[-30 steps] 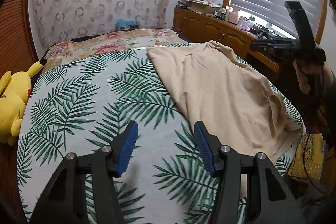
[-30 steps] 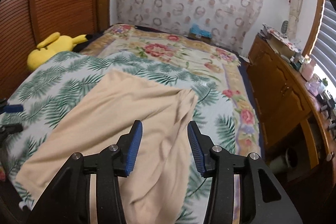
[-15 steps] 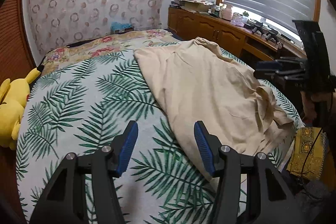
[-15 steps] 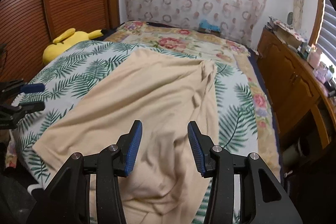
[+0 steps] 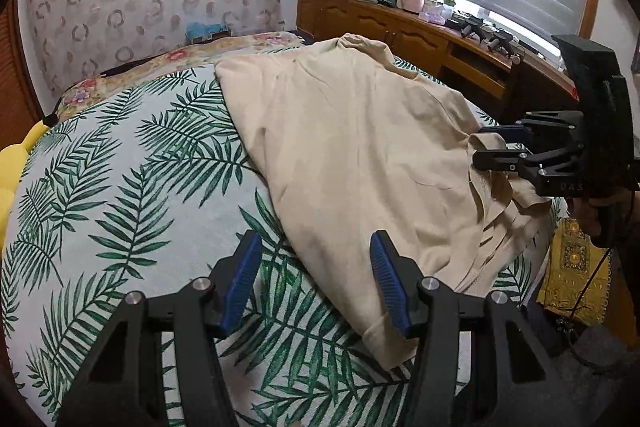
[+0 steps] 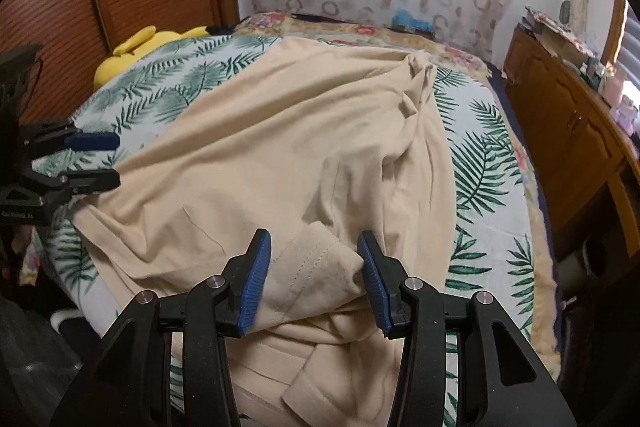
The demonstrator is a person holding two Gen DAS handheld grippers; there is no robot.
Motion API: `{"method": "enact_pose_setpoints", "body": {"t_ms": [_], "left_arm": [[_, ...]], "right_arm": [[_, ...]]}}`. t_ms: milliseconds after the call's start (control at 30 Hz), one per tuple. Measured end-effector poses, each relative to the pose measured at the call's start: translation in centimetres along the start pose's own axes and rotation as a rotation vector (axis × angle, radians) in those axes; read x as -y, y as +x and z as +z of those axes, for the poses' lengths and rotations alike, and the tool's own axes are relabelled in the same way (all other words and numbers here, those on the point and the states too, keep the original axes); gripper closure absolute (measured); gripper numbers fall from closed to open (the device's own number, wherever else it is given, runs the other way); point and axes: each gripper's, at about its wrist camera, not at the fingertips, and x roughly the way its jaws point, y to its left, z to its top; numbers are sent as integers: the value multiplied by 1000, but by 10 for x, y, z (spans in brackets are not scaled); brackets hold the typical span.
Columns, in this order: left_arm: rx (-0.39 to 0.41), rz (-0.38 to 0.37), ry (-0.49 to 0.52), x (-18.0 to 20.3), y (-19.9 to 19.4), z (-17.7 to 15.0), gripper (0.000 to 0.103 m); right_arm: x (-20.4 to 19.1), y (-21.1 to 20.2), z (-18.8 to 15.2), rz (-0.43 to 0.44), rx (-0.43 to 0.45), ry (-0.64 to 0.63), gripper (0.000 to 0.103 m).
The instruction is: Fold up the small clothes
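Where palm-leaf bedspread (image 5: 120, 187) ends, beige garment (image 6: 280, 147) lies.

Left gripper (image 5: 316, 281): black frame, blue ribbed pads, tilted downward, jaws parted, nothing between them. Right gripper (image 6: 314, 277): same build, tilted downward, jaws parted, pads not pressing. Hand (image 5: 596, 213) on the right gripper's handle, seen from the left wrist view.

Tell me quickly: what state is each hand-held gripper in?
Left hand-held gripper: open, holding nothing, over the beige garment's edge.
Right hand-held gripper: open, a sleeve between its fingers, ungripped.
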Motion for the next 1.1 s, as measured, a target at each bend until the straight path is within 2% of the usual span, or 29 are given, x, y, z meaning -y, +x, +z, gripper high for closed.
{"method": "enact_pose_setpoints", "body": {"t_ms": [33,67,167,400,667,833,933,1100], "left_arm": [[-1,-1,-1,0,0,0,48],[0,-2,-2,0,0,-1,48],[1,-7,-2,2,-1,0,48],[7,-34,2,5,-3,2,48],[-8,-34,8,8,-3,0,48],[-30,-25,8,8,2,-5,48],[-37,-24,7,8,3,-7,48],[-50,-25,8,9,4,-11,48]], "right_arm": [[-1,-1,-2,-4,1,-12,66],[0,-3,-3,-2,1,-18,81],[0,-9,-12,18,0,-37,98],[12,-44,-27,-6,50,-16,102],[30,-62,-51,-20,5,30,100],[36,-77,-52,-30,43,59,83],[30,-85,-46,-32,77,50,76],[21,-89,-37,-33,115,47,59]]}}
